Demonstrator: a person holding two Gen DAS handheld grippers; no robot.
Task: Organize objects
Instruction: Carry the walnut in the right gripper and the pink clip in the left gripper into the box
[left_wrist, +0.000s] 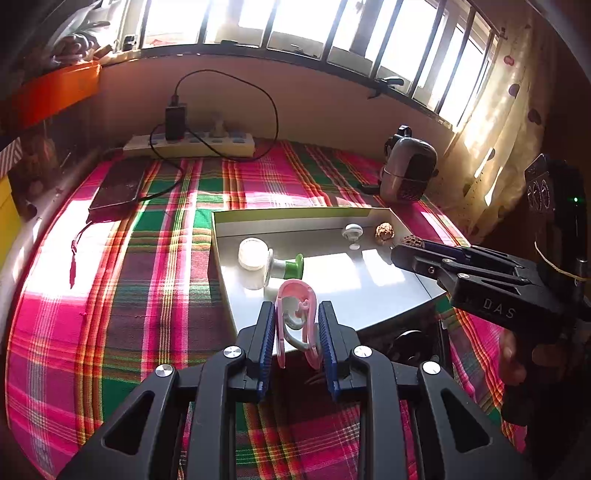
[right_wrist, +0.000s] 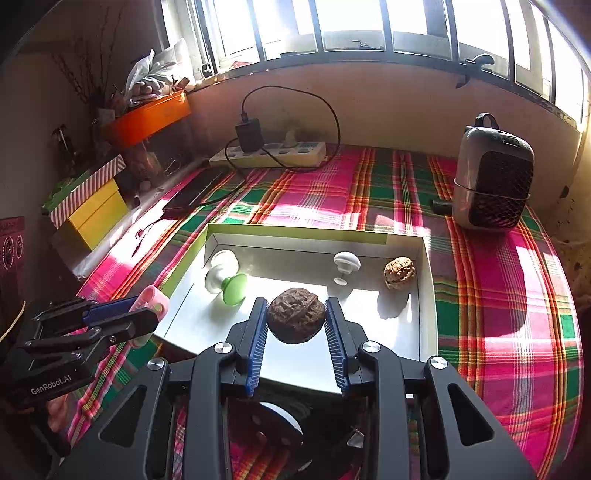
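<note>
My left gripper (left_wrist: 297, 325) is shut on a pink plastic clip (left_wrist: 297, 317) and holds it over the near left edge of a white box tray (left_wrist: 229, 273). My right gripper (right_wrist: 295, 321) is shut on a dark brown walnut (right_wrist: 296, 320) above the tray's near floor (right_wrist: 369, 354). In the tray lie a white and green suction knob (right_wrist: 226, 282), a small white knob (right_wrist: 346, 263) and a lighter walnut (right_wrist: 399, 273). The left gripper with the pink clip (right_wrist: 149, 301) also shows in the right wrist view, and the right gripper (left_wrist: 406, 251) in the left wrist view.
The tray sits on a plaid cloth (right_wrist: 498, 295). A grey portable heater (right_wrist: 493, 177) stands at the back right. A power strip (right_wrist: 269, 153) with a black charger lies along the back wall. A dark power bank (left_wrist: 118, 188) and yellow box (right_wrist: 96, 214) are at the left.
</note>
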